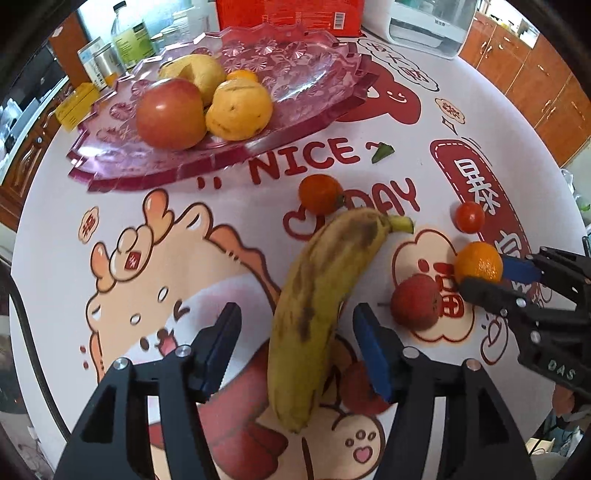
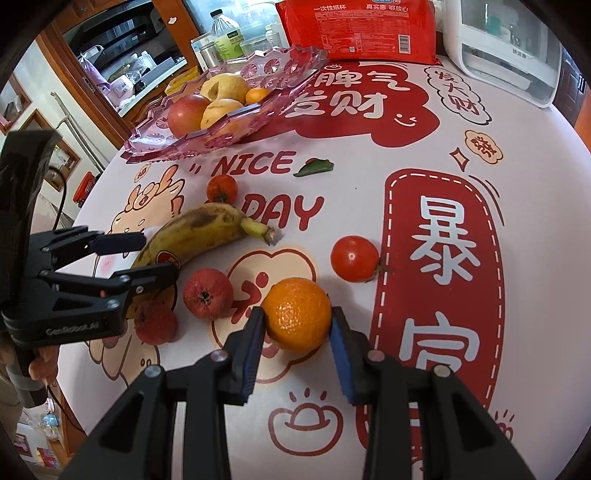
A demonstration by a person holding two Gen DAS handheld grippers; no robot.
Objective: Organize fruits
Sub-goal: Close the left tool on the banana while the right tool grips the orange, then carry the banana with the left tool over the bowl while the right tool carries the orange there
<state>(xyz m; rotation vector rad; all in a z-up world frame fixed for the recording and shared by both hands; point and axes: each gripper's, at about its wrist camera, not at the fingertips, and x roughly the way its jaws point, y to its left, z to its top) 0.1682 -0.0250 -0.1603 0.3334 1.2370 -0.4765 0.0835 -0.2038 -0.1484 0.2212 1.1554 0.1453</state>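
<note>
A spotted banana (image 1: 317,306) lies on the printed tablecloth between the fingers of my left gripper (image 1: 295,350), which is open around it with gaps on both sides. It also shows in the right wrist view (image 2: 199,230). My right gripper (image 2: 297,336) has its blue pads against both sides of an orange (image 2: 298,314) resting on the table; the orange also shows in the left wrist view (image 1: 478,264). Two lychees (image 2: 208,298) (image 2: 155,322) and two small red-orange fruits (image 2: 354,258) (image 2: 221,188) lie loose. A pink glass tray (image 1: 303,66) holds an apple (image 1: 170,112), two pears and an orange.
A green leaf (image 1: 382,152) lies near the word NICE. A red packet (image 2: 356,27), a white appliance (image 2: 506,48) and bottles (image 1: 131,35) stand along the table's far edge behind the tray.
</note>
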